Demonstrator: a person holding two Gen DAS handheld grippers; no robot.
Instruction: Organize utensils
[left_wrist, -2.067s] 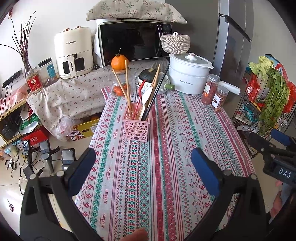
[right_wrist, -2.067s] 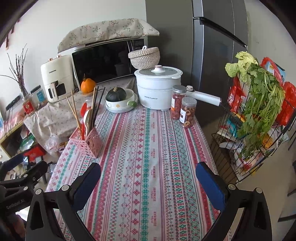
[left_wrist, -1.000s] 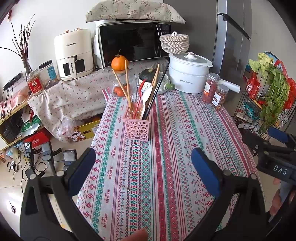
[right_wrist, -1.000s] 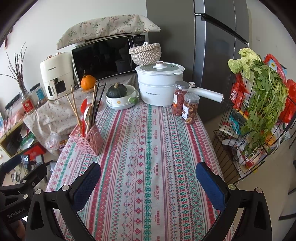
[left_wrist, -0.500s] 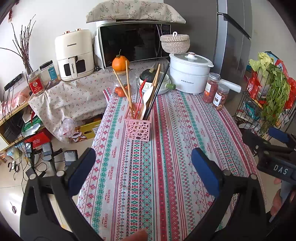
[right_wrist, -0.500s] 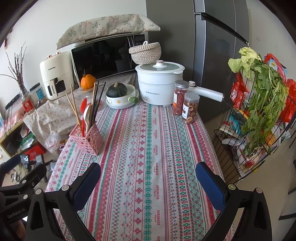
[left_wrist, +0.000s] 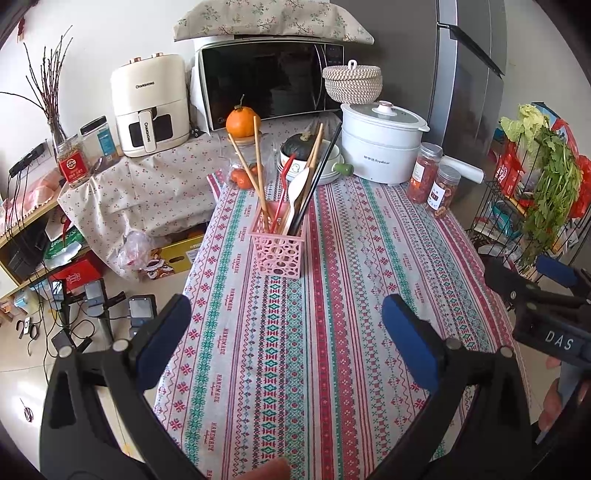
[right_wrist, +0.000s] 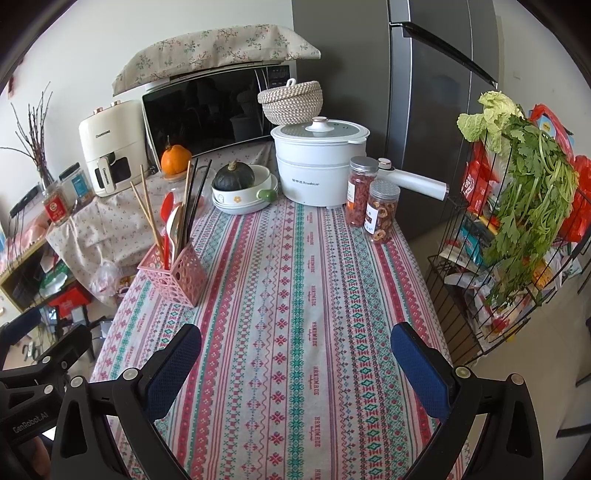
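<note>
A pink perforated utensil basket (left_wrist: 279, 253) stands on the striped tablecloth, left of the middle; it also shows in the right wrist view (right_wrist: 173, 271). It holds wooden chopsticks (left_wrist: 255, 173), black chopsticks (left_wrist: 319, 173), a white spoon (left_wrist: 297, 192) and a red spoon (right_wrist: 167, 210), all upright and leaning. My left gripper (left_wrist: 286, 338) is open and empty above the near part of the table. My right gripper (right_wrist: 295, 363) is open and empty, to the right of the left one.
A white pot (right_wrist: 319, 164), two jars (right_wrist: 371, 199), a bowl with a green squash (right_wrist: 240, 188) and an orange (left_wrist: 242, 122) stand at the table's far end. A wire rack with greens (right_wrist: 517, 206) stands right of the table. Microwave and air fryer sit behind.
Both grippers have stayed open and nearly still, with only a slight drift of view. The basket and utensils have not moved.
</note>
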